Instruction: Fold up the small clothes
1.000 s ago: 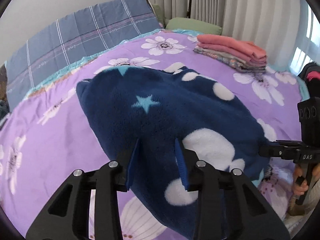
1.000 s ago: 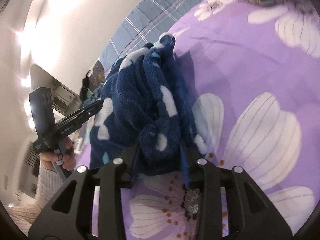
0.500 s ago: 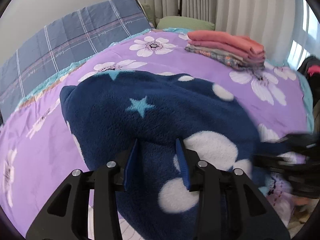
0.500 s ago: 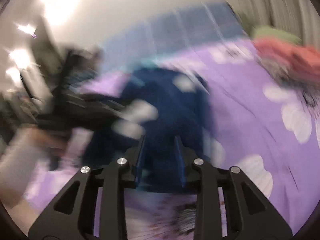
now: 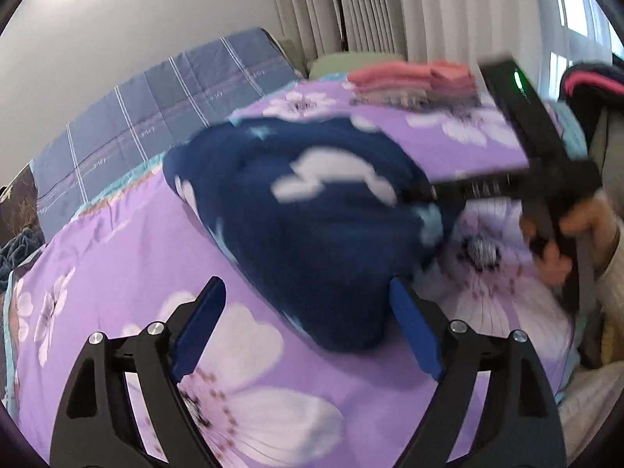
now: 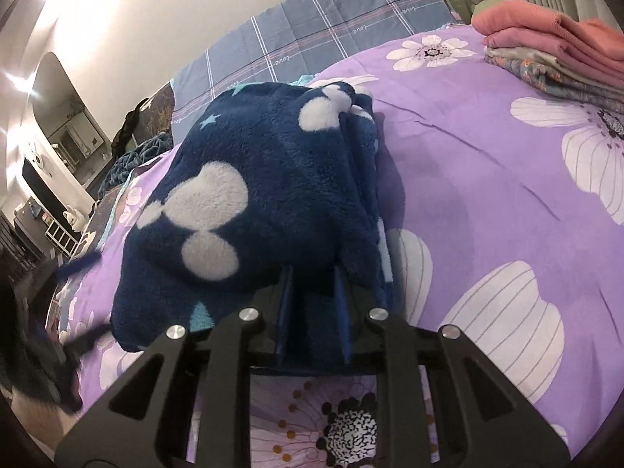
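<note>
At centre of the purple floral bedspread: navy fleece garment, now doubled into a thick bundle where a second ago lay spread flat. Fold made, by the look of it; squaring and stacking likely left. Released by left gripper, whose blue fingers were nipping the near hem and now stand wide apart, drawn back at 6 o'clock of the bundle. Still pinched at its near edge by right gripper, held low and level. Folded pink pile waiting at 2 o'clock.
</note>
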A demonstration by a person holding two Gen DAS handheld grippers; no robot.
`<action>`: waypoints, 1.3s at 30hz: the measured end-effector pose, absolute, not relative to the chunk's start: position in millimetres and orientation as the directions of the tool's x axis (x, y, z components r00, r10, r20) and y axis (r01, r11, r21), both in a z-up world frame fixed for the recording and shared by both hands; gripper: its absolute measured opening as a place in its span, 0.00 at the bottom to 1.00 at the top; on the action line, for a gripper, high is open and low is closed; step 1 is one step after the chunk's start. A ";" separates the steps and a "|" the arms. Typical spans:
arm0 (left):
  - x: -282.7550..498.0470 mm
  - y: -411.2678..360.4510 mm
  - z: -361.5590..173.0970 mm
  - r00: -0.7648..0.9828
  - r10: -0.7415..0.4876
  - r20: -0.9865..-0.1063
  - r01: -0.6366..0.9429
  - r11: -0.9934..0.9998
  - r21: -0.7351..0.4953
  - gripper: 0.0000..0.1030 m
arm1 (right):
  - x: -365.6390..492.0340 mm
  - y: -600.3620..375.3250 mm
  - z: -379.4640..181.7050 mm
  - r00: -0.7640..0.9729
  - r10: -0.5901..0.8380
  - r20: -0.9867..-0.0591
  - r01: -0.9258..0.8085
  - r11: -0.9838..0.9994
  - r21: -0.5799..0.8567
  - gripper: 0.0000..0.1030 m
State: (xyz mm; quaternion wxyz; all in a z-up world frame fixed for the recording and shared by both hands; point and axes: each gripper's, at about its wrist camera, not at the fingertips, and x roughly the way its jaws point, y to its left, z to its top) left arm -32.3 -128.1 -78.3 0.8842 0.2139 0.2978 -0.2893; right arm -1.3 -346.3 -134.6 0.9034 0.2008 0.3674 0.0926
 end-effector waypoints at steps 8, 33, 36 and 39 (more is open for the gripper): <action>-9.5 -164.4 -116.7 0.767 -0.167 -0.620 0.449 0.830 0.331 0.83 | -3.2 -339.4 -132.2 0.713 0.285 -0.640 -0.028 0.925 0.380 0.21; -36.9 -94.0 -47.9 0.628 -0.434 -0.646 0.629 0.772 0.092 0.13 | -8.8 -317.6 -135.2 0.716 0.214 -0.664 -0.061 0.967 0.246 0.22; -11.8 -109.7 -34.2 0.677 -0.432 -0.595 0.601 0.792 0.108 0.13 | -10.8 -320.2 -136.6 0.726 0.222 -0.651 -0.046 0.960 0.276 0.22; 28.6 -137.2 -43.7 0.667 -0.435 -0.604 0.605 0.790 0.098 0.13 | -10.2 -323.9 -137.0 0.729 0.225 -0.647 -0.016 0.950 0.313 0.22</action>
